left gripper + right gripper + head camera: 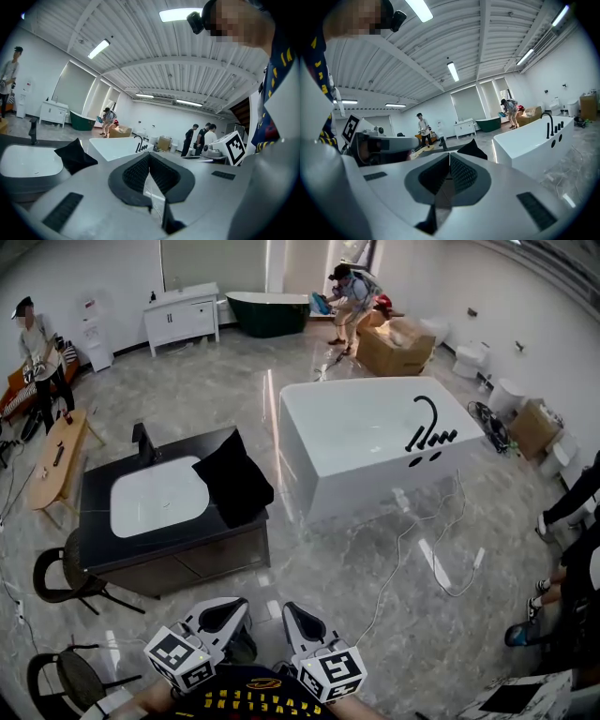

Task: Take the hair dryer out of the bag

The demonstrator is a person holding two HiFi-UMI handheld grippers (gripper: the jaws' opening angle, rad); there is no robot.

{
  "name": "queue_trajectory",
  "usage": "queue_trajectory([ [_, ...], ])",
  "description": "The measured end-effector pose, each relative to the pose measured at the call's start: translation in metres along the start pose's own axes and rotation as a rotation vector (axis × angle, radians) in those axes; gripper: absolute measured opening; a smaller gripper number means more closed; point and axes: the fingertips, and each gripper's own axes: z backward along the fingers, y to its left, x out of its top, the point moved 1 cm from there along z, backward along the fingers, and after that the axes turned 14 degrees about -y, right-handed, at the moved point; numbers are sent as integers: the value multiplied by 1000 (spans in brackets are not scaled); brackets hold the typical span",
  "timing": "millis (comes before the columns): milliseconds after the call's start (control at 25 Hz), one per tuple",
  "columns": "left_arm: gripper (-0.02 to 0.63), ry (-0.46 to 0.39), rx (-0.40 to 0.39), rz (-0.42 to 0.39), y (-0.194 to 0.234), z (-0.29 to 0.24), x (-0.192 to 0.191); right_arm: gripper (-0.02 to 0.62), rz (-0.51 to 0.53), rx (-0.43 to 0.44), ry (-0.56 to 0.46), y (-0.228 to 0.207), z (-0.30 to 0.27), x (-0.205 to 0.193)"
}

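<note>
Approach is the step in hand: the black bag [232,476] lies on the dark counter [98,486], just right of the white basin [157,495]. No hair dryer shows, so it is presumably inside. The left claw [223,613] and right claw [302,617] are both pressed together and empty, well short of the basin. They should spread before reaching the bag, one pinning fabric while the other finds the mouth.

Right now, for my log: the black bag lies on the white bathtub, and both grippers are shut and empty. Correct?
No: the head view shows the black bag on the dark vanity counter, not the bathtub. Left gripper and right gripper are shut and empty.
</note>
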Motion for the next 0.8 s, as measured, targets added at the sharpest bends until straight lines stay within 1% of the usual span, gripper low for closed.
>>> queue_trajectory([
  [360, 3, 8, -70, 28, 99, -52, 27, 9, 17, -85, 11, -26, -103, 8],
  [560, 3, 7, -84, 59, 149, -64, 38, 9, 33, -121, 29, -29, -152, 7],
  [680, 3, 6, -88, 74, 172, -67, 39, 9, 36, -129, 47, -28, -173, 2],
  [800, 3, 12, -79, 107, 191, -67, 35, 9, 26, -137, 72, -29, -189, -6],
])
